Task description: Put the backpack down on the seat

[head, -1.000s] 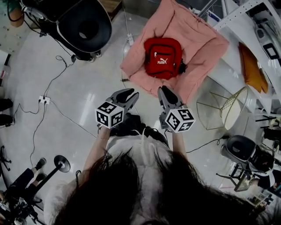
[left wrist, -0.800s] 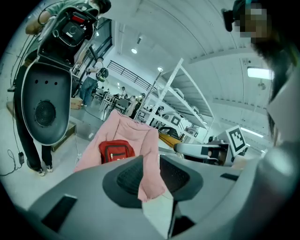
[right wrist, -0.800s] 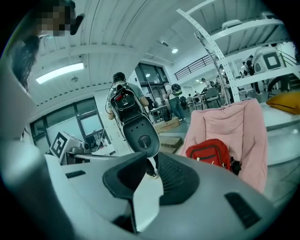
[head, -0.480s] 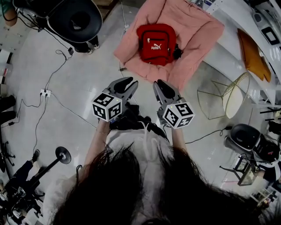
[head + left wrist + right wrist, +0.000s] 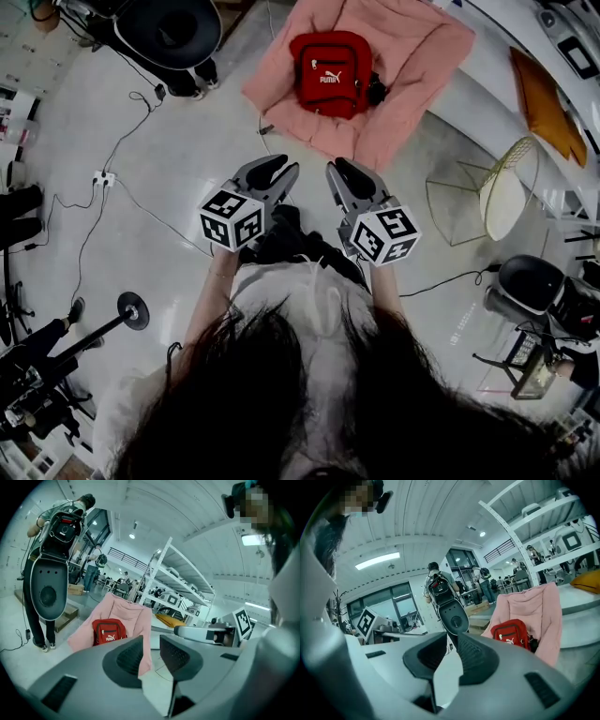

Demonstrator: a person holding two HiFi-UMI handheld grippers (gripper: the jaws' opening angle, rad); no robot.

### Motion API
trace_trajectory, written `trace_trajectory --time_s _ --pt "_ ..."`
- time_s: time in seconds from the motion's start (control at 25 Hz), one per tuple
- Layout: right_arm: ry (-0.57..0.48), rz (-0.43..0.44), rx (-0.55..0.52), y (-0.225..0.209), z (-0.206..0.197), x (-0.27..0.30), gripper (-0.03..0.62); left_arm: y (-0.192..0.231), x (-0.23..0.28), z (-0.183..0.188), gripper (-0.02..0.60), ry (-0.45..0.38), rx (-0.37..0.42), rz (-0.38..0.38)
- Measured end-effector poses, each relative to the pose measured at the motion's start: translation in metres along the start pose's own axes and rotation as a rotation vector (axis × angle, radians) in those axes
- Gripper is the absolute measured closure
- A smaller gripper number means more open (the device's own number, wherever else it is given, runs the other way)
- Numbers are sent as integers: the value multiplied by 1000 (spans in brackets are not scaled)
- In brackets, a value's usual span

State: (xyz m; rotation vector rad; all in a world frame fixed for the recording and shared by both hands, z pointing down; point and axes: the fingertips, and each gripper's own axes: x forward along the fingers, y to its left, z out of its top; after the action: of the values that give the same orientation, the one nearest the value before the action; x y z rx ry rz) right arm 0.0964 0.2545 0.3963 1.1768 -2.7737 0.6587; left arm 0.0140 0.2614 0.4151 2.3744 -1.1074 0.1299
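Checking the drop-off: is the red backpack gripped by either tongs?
No, the red backpack lies on the pink seat; left tongs and right tongs are empty.

This is a big open lab hall, more workshop than office. Around the pink padded seat [image 5: 394,84] spreads a glossy pale floor [image 5: 178,159], with loose black cables [image 5: 122,145] trailing to a white power strip [image 5: 103,178] some way off from it. Tall white metal shelving racks [image 5: 185,576] rise right behind the seat. Farther back from it, people [image 5: 435,579] stand by glazed partitions under long ceiling strip lights [image 5: 377,560]. A black tripod stand [image 5: 131,309] sits well apart from the seat.
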Motion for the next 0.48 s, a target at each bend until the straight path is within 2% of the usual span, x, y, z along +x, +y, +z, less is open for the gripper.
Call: trace_trajectory --time_s 0.48 --pt "9 40 -36 10 -18 -41 516 -38 -11 -18 460 -12 26 32"
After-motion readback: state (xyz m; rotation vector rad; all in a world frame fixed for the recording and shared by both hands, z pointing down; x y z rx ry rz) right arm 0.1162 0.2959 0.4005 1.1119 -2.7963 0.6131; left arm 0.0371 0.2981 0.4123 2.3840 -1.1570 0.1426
